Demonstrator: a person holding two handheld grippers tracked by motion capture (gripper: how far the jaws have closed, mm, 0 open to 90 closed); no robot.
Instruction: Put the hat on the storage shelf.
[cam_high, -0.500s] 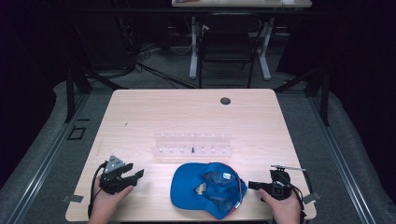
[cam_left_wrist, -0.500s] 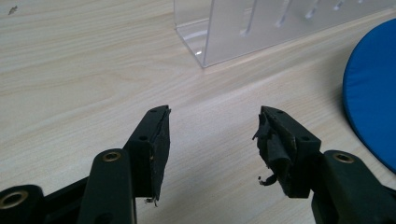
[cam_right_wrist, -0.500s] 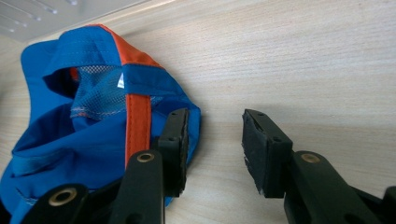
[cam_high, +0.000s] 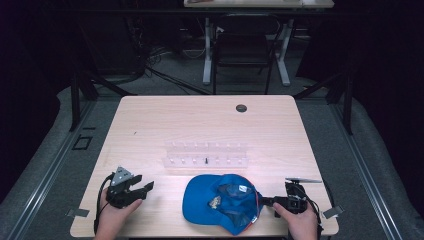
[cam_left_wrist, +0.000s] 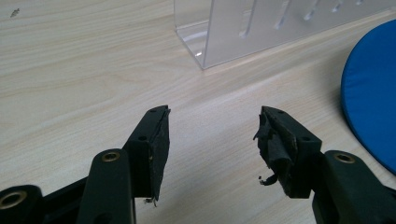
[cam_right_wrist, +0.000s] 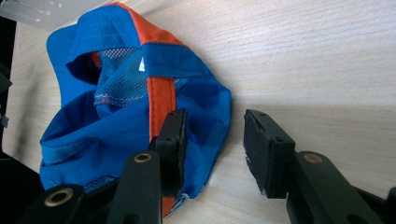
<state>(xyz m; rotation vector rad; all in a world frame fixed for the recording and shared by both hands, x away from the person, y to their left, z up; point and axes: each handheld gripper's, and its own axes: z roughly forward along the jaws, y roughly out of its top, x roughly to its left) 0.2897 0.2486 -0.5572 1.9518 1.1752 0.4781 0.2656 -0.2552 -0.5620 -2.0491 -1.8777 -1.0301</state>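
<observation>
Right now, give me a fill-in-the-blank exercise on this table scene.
1. The cap lying between the two grippers is mostly ____ with an orange band.
2. The jaws of the left gripper stand ____ over bare wood.
3. The clear rack lies on the ____ side of the cap from the person.
4. The right gripper has one jaw over the cap's ____ edge.

Missing words: blue; open; far; rear

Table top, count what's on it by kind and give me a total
Blue cap: 1
Clear plastic rack: 1
Hand-held tool: 2, the left tool and the right tool, both with jaws apart
Total: 4
</observation>
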